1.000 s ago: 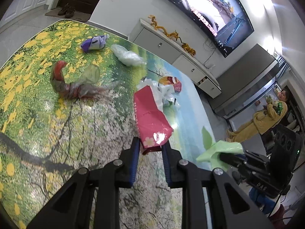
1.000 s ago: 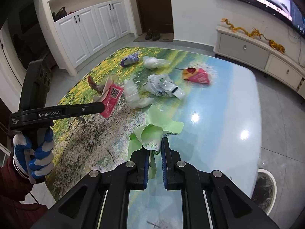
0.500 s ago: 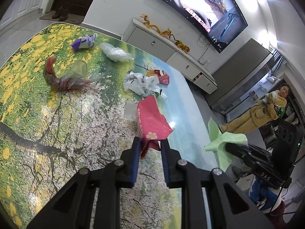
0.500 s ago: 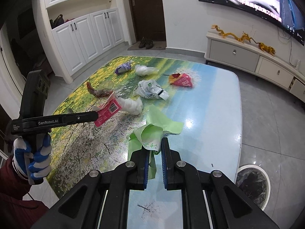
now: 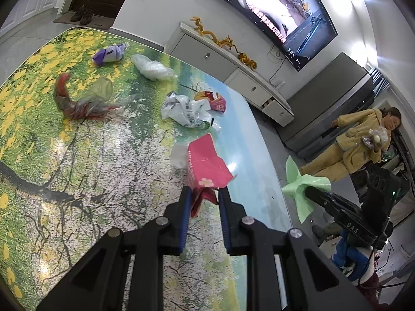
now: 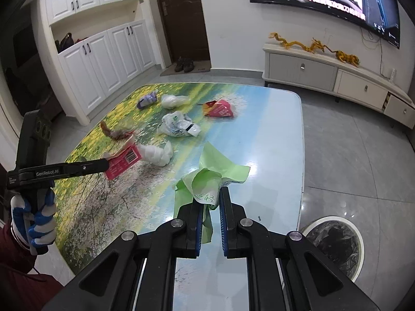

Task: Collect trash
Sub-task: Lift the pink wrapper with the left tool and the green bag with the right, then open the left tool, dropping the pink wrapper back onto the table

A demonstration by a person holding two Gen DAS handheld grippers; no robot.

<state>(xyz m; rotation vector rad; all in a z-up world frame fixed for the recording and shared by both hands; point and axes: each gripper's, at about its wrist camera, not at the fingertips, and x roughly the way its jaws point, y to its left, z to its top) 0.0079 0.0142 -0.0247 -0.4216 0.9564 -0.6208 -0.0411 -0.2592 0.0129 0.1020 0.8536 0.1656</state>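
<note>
My left gripper [image 5: 203, 194] is shut on a pink wrapper [image 5: 207, 165] and holds it above the table; it also shows in the right wrist view [image 6: 123, 160]. My right gripper [image 6: 209, 197] is shut on a crumpled green bag [image 6: 212, 178], lifted over the table's near right part; the bag shows in the left wrist view [image 5: 302, 186]. On the table lie a white printed bag [image 6: 177, 125], a red packet [image 6: 219, 108], a clear white bag [image 6: 172, 101], a purple wrapper [image 6: 147, 100], a red-brown wrapper [image 6: 116, 133] and a white wad [image 6: 157, 154].
A bin with a black liner [image 6: 334, 243] stands on the floor right of the table [image 6: 280, 134]. A TV cabinet [image 6: 324, 75] runs along the far wall. A person in yellow [image 5: 358, 142] stands beyond the table's right side.
Both grippers have pulled back and risen with their trash. The bin has come further into the right wrist view.
</note>
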